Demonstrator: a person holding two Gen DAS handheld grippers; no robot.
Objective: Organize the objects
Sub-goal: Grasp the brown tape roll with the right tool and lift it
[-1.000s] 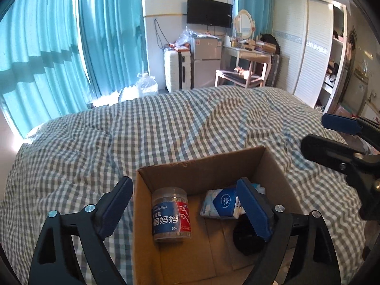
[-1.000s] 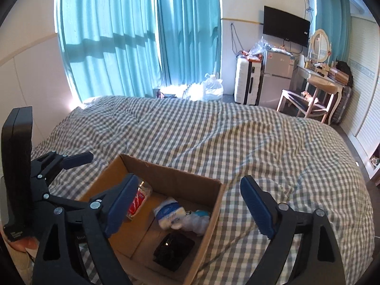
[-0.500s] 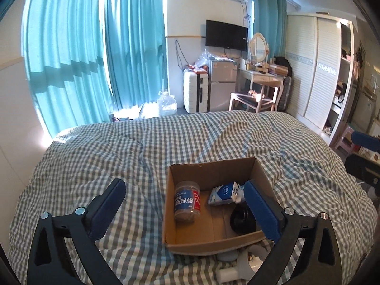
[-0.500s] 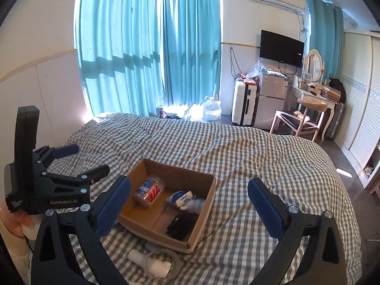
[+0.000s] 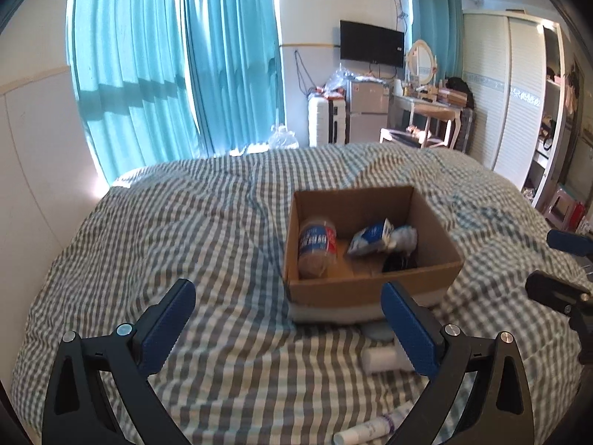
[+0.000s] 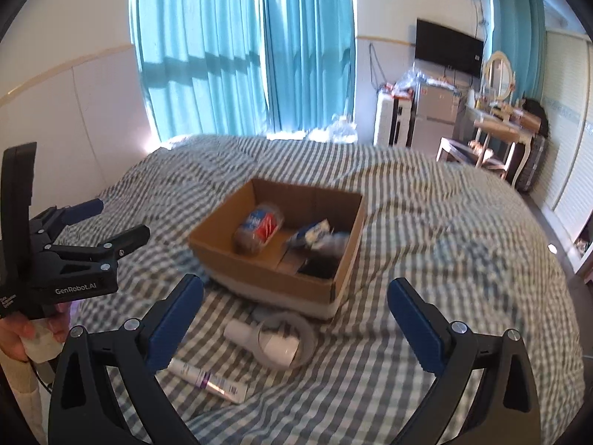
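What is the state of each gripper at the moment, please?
Left gripper: open, holding nothing, above the bed short of the cardboard box.
Right gripper: open, holding nothing, above the white bottle.

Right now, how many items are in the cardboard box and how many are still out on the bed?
In the cardboard box: 4 (jar, blue-white packet, white wad, black item)
On the bed: 2 (white bottle, tube)
Total: 6
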